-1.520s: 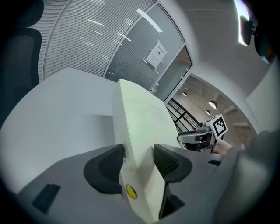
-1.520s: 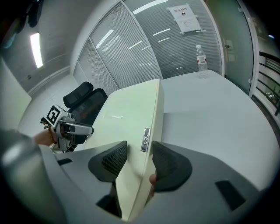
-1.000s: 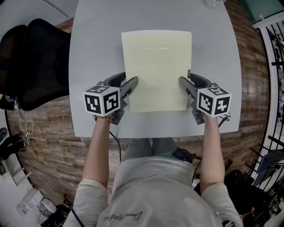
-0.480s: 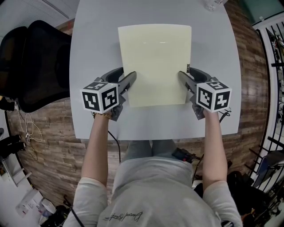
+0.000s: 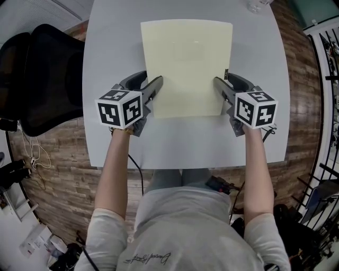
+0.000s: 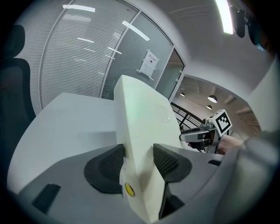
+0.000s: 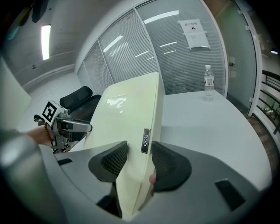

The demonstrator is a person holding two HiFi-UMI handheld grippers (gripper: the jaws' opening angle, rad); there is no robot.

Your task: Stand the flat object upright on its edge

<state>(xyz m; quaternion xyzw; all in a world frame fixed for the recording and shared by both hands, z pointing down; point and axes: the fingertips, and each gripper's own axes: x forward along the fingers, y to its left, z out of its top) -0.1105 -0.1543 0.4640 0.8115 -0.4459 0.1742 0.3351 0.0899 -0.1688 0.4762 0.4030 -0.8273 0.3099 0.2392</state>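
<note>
**Head view.** The flat object (image 5: 186, 63), a pale yellow board, sits mid-table (image 5: 114, 47) straight ahead of you. Its long axis runs away from your body. Your left gripper (image 5: 155, 86) bites its left long side and your right gripper (image 5: 219, 86) bites its right long side, both close to the near short edge. Neither hand is nearer than the other. Most of the board lies beyond the jaws, and I judge its far end to be raised off the table. To stand it up, that far end has to swing upward while the near short edge acts as the foot. A bottle (image 5: 257, 5) stands at the far right corner, well apart from the board.

**Left gripper view.** Your left gripper (image 6: 138, 159) is clamped on the board (image 6: 140, 118), with one ribbed pad on each face. The board climbs away from the jaws. The other gripper (image 6: 199, 135) shows across it on the opposite side.

**Right gripper view.** Your right gripper (image 7: 135, 159) is likewise closed on the board's (image 7: 127, 122) edge, just behind a small dark tab there. The sheet slants up and away. The bottle (image 7: 209, 83), the only container here, stands upright with its cap on, but it is too small to tell what is inside. An office chair (image 7: 81, 98) sits beyond the table's left side.
</note>
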